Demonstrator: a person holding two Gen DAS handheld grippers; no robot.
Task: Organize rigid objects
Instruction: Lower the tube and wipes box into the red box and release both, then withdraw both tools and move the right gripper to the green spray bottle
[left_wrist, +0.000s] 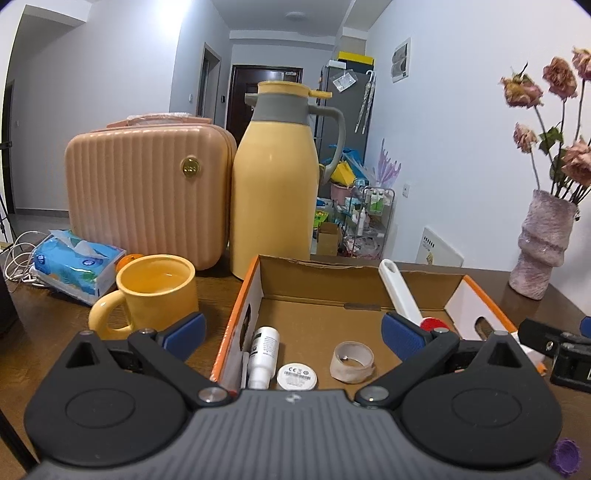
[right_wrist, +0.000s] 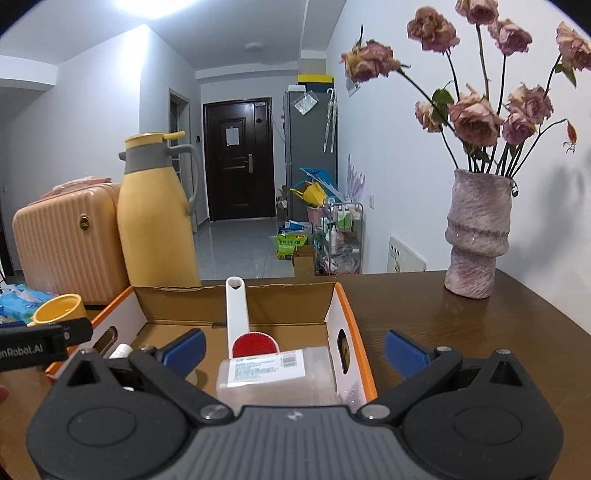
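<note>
Your left gripper (left_wrist: 293, 334) hangs with its ribbed blue pads spread wide and nothing between them, straddling the near left corner of the open cardboard box (left_wrist: 454, 291), whose corrugated brown floor and white, orange-edged walls fill the space ahead of your fingers. Between the fingers, low on the box floor, lie a slim white bottle (left_wrist: 263, 356) on its side against the left wall, a flat round white disc (left_wrist: 296, 376) beside it, and a translucent ring of tape (left_wrist: 351, 361) standing on edge. Just beyond your right finger a white plastic-handled brush (left_wrist: 400, 291) leans against the back wall, its red round head (left_wrist: 433, 325) down. Outside your left finger stands a glossy yellow mug (left_wrist: 155, 295), and behind it a ribbed peach case (left_wrist: 147, 195) and a smooth yellow jug (left_wrist: 275, 184). Your right gripper (right_wrist: 293, 350) is likewise released and empty; between its fingers a clear rectangular plastic case with a printed label (right_wrist: 273, 376) rests inside the box near the right wall, the brush (right_wrist: 236, 314) upright behind it. Beyond your right finger a rough mauve vase (right_wrist: 476, 236) stands on the dark wooden table (right_wrist: 443, 314).
</note>
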